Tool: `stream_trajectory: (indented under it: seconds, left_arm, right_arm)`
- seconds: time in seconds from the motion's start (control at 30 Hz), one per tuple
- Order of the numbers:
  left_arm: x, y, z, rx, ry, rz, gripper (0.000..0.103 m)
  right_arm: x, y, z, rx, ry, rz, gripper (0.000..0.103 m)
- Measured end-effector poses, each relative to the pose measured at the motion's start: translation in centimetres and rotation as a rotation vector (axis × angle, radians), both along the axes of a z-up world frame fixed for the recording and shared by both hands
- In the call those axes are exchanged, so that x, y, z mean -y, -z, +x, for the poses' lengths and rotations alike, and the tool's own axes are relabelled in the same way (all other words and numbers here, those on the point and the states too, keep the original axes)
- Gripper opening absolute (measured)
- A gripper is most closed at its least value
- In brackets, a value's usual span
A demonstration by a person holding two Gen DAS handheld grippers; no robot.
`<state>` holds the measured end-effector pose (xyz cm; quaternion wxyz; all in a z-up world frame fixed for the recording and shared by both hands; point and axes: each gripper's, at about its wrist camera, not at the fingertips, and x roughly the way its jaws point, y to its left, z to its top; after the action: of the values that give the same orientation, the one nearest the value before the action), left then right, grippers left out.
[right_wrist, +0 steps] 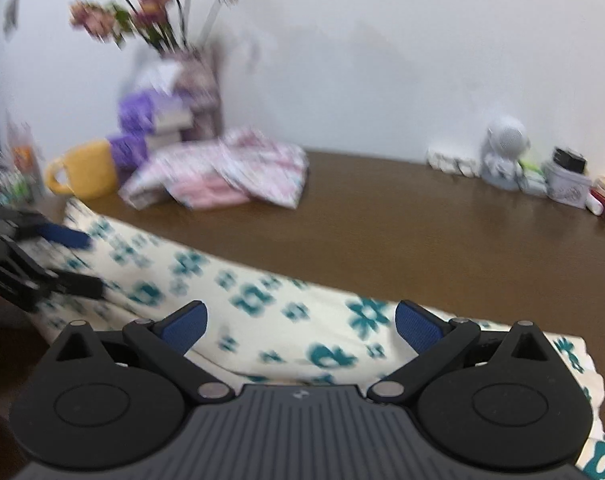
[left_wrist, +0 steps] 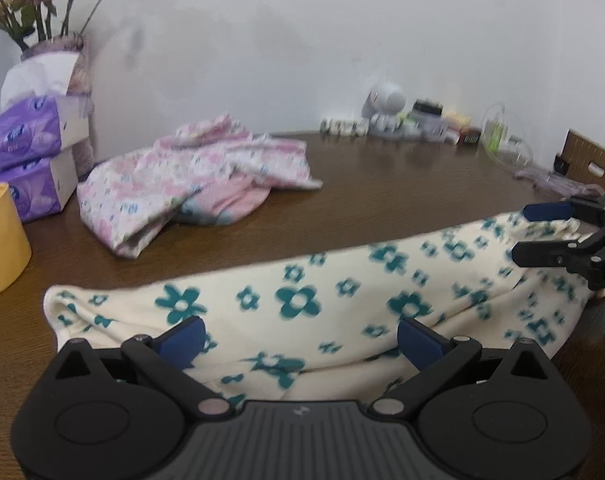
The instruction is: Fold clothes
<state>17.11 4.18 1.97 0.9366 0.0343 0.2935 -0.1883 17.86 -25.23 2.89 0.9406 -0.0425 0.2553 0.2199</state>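
Note:
A cream garment with teal flowers (left_wrist: 302, 300) lies as a long, bunched band across the brown table (left_wrist: 382, 200). My left gripper (left_wrist: 300, 340) is open over its near edge, the cloth showing between its blue pads (left_wrist: 182, 338). At the right edge of the left wrist view my right gripper (left_wrist: 542, 234) stands open at the garment's right end. In the right wrist view that gripper (right_wrist: 302, 326) is open above the same garment (right_wrist: 262, 300), and the left gripper (right_wrist: 76, 262) is open at the cloth's left end. This view is blurred.
A crumpled pink floral pile of clothes (left_wrist: 190, 176) lies at the back left. Purple tissue packs (left_wrist: 26, 156), a yellow cup (left_wrist: 0, 240) and a flower vase (left_wrist: 76, 80) stand left. A white figurine (left_wrist: 384, 110) and small jars line the wall; a cardboard box (left_wrist: 590, 164) sits right.

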Motion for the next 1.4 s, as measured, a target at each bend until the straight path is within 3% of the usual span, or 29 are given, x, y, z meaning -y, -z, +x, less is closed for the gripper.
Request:
stream_trajectory:
  seconds: [0.1, 0.17, 0.23, 0.27, 0.43, 0.53, 0.7, 1.03, 1.27, 1.4]
  left_arm:
    - [0.7, -0.9, -0.7, 0.032, -0.01, -0.024, 0.101]
    - [1.2, -1.2, -1.1, 0.042, -0.002, -0.042, 0.101]
    - [1.8, -1.3, -1.5, 0.052, 0.011, -0.054, 0.099]
    - [2.0, -1.2, -1.5, 0.05, 0.017, -0.054, 0.095]
    - [2.2, -0.1, -0.6, -0.019, 0.004, -0.047, 0.078]
    - [2.0, 0.5, -0.2, -0.056, -0.005, -0.045, 0.076]
    - [2.1, 0.8, -0.2, -0.057, 0.002, -0.033, 0.08]
    - [1.9, 0.6, -0.3, -0.052, 0.006, -0.055, 0.081]
    - [1.8, -1.0, -1.6, 0.054, 0.017, -0.092, 0.081]
    - [1.3, -0.5, -0.7, -0.001, -0.038, -0.077, 0.08]
  right_arm:
    - [-0.2, -0.5, -0.4, 0.004, -0.026, 0.021, 0.097]
    - [-0.5, -0.4, -0.5, -0.014, -0.049, 0.037, 0.089]
    - [-0.9, -0.3, -0.5, -0.039, -0.081, 0.057, 0.075]
    - [-1.1, -0.2, -0.5, -0.05, -0.094, 0.063, 0.074]
    - [-1.6, 0.7, -0.2, -0.103, -0.081, 0.025, 0.061]
    - [-1.3, 1.3, 0.4, -0.142, -0.052, 0.02, 0.055]
    - [-2.0, 1.8, 0.3, -0.135, -0.062, -0.047, 0.056]
    - [-1.7, 1.3, 0.1, -0.119, -0.065, -0.034, 0.057]
    - [-1.1, 0.5, -0.2, -0.063, -0.038, -0.011, 0.057]
    - [-1.3, 1.2, 0.6, -0.111, -0.014, -0.048, 0.056]
